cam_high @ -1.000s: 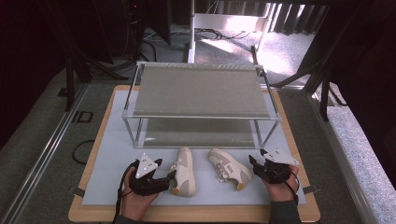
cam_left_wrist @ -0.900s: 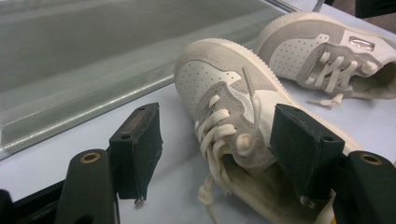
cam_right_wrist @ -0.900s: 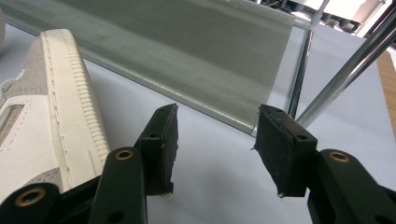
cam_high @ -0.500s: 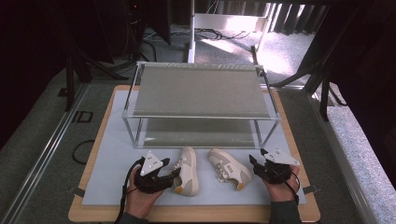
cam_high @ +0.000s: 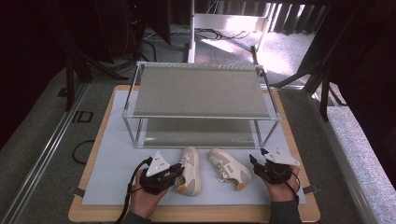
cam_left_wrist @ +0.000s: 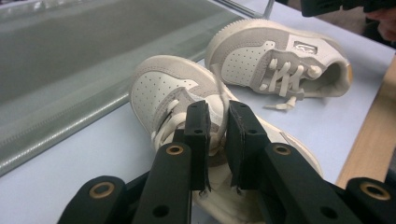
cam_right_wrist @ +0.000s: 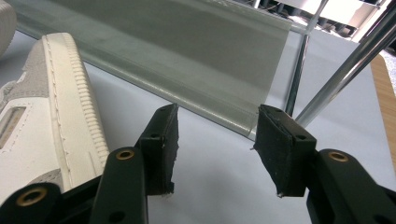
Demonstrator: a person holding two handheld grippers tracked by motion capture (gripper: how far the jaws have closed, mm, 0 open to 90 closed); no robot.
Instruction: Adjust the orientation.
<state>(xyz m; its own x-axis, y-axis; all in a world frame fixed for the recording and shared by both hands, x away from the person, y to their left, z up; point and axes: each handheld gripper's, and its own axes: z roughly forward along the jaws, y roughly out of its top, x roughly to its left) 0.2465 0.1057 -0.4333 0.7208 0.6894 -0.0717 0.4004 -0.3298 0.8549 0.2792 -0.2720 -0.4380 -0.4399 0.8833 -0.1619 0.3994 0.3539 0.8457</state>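
On the bench just in front of the rack (cam_high: pixel 201 88), we've got our left claw (cam_left_wrist: pixel 217 123) pinched narrow on the near shoe (cam_high: pixel 189 170) tongue, while the right claw (cam_right_wrist: pixel 215 140), wide open, sits beside the other shoe (cam_high: pixel 229 168).

grey carpet floor (cam_high: pixel 42 140), sunlit patch (cam_high: pixel 233 44)

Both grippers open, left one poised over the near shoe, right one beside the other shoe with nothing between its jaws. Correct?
Not quite: the left gripper is not open. The left gripper view shows its jaws nearly closed, pinching the tongue or collar of the near shoe. The rest holds: the right gripper is open with nothing between its jaws, beside the other shoe.
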